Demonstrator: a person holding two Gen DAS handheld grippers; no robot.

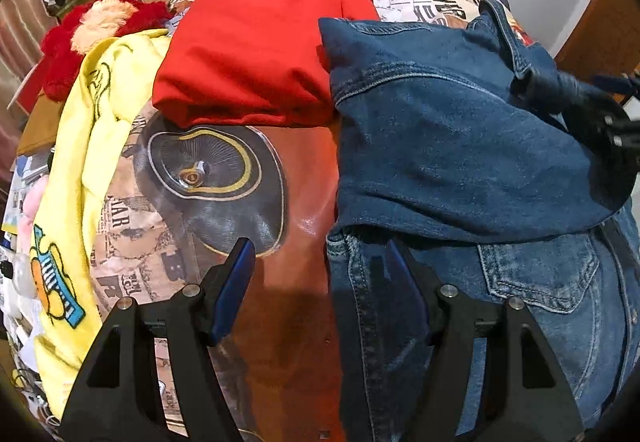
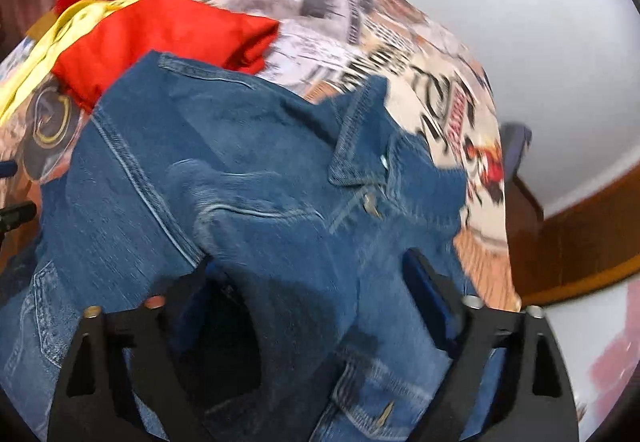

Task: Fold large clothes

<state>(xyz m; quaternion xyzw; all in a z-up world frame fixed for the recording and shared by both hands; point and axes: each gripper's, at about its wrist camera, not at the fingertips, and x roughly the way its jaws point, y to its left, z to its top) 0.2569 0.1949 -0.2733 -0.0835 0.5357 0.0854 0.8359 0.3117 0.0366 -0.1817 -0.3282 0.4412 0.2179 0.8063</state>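
Left wrist view looks steeply down on a bed (image 1: 288,282) covered with a printed spread of newspaper and car pictures. The left gripper (image 1: 320,274) has its two black fingers (image 1: 234,290) with blue pads spread fairly wide. One finger is over the bare spread, the other over the left edge of a denim jacket (image 1: 460,145). Nothing is pinched between them, and I cannot tell whether the pads touch the cloth below.

That jacket lies on the right part of the bed, with a sleeve or upper flap folded across its body and a chest pocket showing below the fold. Just beside it on the left, touching its upper corner, sits a folded red garment (image 1: 256,53). A yellow garment (image 1: 84,169) with a cartoon print lies along the left edge of the bed, and a red plush toy (image 1: 100,21) sits beyond it. At the right edge of this view the other gripper's black body reaches onto the jacket near its collar.

From the right wrist, which is blurred, the right gripper (image 2: 316,278) is low over the denim jacket (image 2: 240,169), whose collar and buttons show ahead of it. Its fingers (image 2: 428,294) stand partly apart with a raised hump of denim between them. Whether the pads actually press on that cloth I cannot tell. The red garment (image 2: 160,37) lies past the jacket, upper left.
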